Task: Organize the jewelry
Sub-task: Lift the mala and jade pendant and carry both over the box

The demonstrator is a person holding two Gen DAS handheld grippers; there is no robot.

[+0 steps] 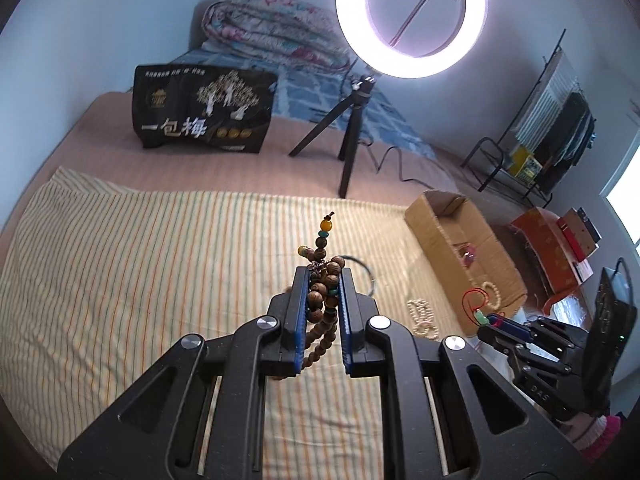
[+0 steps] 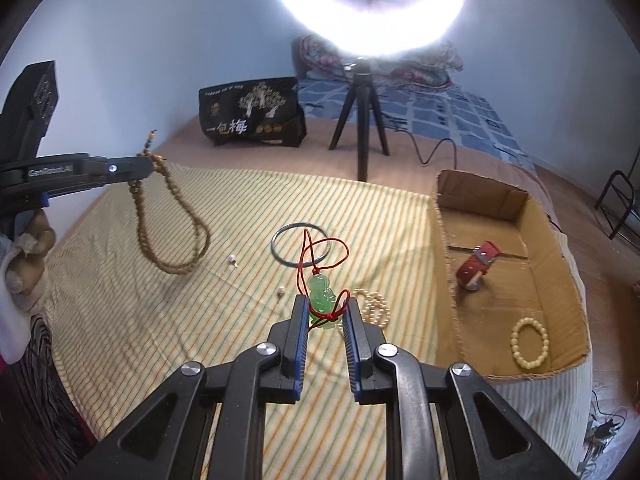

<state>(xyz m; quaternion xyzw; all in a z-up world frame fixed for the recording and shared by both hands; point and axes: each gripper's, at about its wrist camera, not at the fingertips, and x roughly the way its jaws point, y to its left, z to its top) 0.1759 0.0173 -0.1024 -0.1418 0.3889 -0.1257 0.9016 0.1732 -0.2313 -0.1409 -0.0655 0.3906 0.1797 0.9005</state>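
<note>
a long strand of wooden beads (image 1: 322, 292) is pinched between the pads of the left gripper (image 1: 323, 280) and is held lifted over the striped cloth (image 1: 160, 264), its loop hanging free below the jaws in the right wrist view. a green jade pendant (image 2: 323, 304) on a red cord (image 2: 320, 248) is pinched by the right gripper (image 2: 325, 312), also raised above the cloth. the cardboard box (image 2: 560, 280) is seen on the right of the scene, where a red bracelet (image 2: 478, 264) and a pale bead bracelet (image 2: 529, 343) already lie. a dark bangle (image 2: 298, 244), a pearl strand (image 2: 374, 306) and 2 small loose pearls (image 2: 231, 258) are left on the cloth.

the step in hand is judged to be carrying both pieces to the box. it would be done well if each piece were carried over the near wall high enough that the hanging loop and cord are not snagged on the rim. the jaws should be opened only once the piece is over bare cardboard, and the 2 drops should be kept apart so the red cord is not tangled with the beads.
</note>
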